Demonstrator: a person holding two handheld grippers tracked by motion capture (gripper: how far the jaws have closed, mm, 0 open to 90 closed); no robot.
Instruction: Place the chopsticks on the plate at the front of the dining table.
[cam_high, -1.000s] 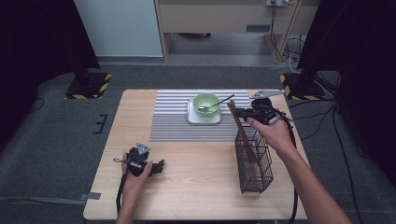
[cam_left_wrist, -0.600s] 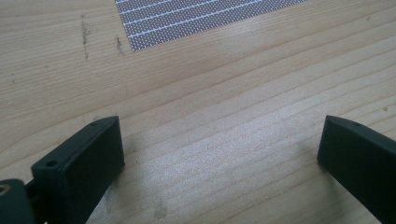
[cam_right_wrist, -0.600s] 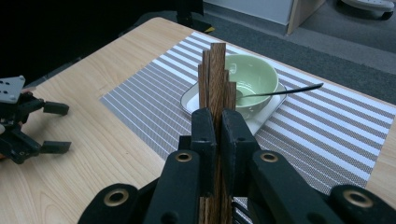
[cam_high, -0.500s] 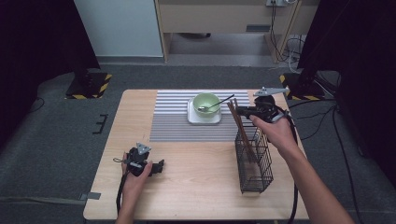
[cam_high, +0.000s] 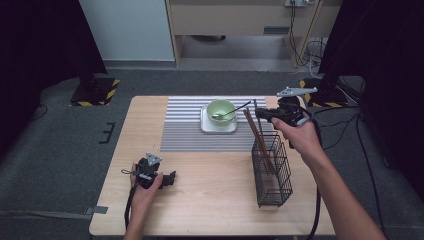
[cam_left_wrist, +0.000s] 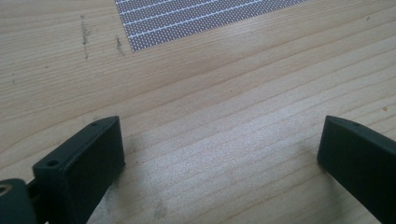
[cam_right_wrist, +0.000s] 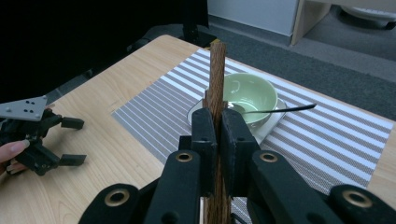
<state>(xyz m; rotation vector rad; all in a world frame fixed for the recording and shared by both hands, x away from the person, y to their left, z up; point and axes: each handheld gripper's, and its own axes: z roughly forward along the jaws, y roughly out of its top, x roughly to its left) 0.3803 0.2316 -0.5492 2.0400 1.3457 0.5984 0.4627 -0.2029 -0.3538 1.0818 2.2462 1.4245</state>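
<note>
My right gripper (cam_high: 261, 114) is shut on brown wooden chopsticks (cam_high: 253, 129) near their upper ends, above the far end of a black wire basket (cam_high: 272, 172). The sticks' lower ends reach down inside the basket. In the right gripper view the chopsticks (cam_right_wrist: 216, 70) stand upright between the closed jaws of my right gripper (cam_right_wrist: 217, 119). At the table's near left, my left gripper (cam_high: 170, 179) lies on the wood. Its jaws stand wide apart in the left gripper view, so my left gripper (cam_left_wrist: 222, 144) is open and holds nothing.
A pale green bowl (cam_high: 221, 109) with a spoon (cam_high: 235, 110) in it sits on a white square dish (cam_high: 218, 127), on a grey striped mat (cam_high: 185, 127) at the table's far middle. Bare wood lies between the two hands. Cables trail on the floor at the far right.
The right hand has crept slightly toward the far side with the chopsticks still gripped. The left hand and its gripper have stayed put.
</note>
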